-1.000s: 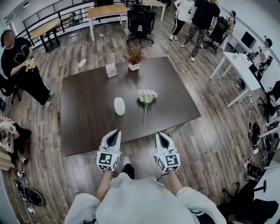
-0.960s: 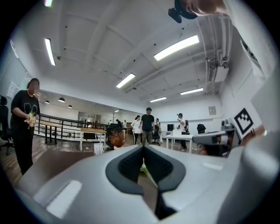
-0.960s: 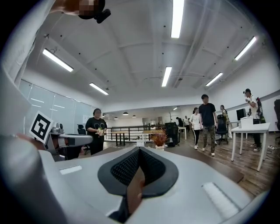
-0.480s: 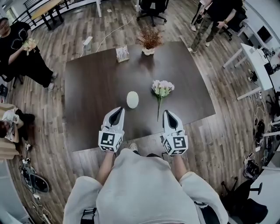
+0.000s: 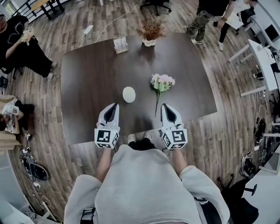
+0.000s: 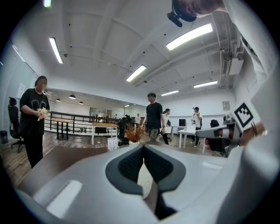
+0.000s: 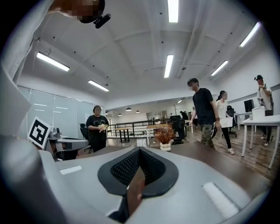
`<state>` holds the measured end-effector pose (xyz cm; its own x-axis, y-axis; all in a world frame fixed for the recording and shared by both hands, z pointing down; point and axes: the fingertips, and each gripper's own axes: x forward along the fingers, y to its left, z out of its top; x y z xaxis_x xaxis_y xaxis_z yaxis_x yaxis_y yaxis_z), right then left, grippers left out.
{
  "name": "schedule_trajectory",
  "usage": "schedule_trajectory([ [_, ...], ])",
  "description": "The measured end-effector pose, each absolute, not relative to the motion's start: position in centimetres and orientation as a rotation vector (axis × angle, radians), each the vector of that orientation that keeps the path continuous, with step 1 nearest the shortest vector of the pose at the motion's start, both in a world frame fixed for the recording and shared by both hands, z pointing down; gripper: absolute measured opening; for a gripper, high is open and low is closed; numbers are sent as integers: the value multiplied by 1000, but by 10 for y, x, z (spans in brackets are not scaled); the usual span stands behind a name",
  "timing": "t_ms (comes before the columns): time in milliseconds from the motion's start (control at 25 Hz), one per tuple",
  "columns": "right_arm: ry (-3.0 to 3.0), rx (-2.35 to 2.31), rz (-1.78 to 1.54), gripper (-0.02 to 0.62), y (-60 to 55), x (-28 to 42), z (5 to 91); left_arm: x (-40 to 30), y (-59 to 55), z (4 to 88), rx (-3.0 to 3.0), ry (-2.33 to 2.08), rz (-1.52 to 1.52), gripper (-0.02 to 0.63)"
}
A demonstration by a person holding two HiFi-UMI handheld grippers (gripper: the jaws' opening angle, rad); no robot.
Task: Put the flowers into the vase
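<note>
A small white rounded vase point(image 5: 128, 94) stands near the middle of the dark brown table point(image 5: 87, 78). To its right lies a bunch of pale pink and white flowers point(image 5: 162, 82), its green stem pointing toward the near edge. My left gripper point(image 5: 115, 105) is shut and empty, its tip just below and left of the vase. My right gripper point(image 5: 165, 106) is also shut and empty, beside the lower end of the stem. In the left gripper view the left gripper point(image 6: 143, 146) shows its jaws together. The right gripper view shows the right gripper point(image 7: 139, 149) the same way.
A white pot of dried brown plants point(image 5: 150, 33) and a small card stand point(image 5: 120, 44) sit at the table's far edge. A person in black point(image 5: 22, 41) stands at the left, others walk at the back right point(image 5: 210, 13). White desks point(image 5: 262, 61) stand to the right.
Both grippers have moved forward from in front of the near table edge to over the table, closer to the vase and the stem. Both stayed shut. People at the back walked on.
</note>
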<state>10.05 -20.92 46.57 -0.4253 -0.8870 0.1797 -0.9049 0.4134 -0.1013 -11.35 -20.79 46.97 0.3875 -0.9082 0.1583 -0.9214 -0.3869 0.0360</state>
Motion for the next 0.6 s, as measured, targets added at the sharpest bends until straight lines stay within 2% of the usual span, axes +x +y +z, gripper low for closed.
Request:
schedule_trajectory([
  [600, -2399, 1524, 531, -3, -213, 119, 567, -101, -208, 561, 2386, -1603, 338, 11],
])
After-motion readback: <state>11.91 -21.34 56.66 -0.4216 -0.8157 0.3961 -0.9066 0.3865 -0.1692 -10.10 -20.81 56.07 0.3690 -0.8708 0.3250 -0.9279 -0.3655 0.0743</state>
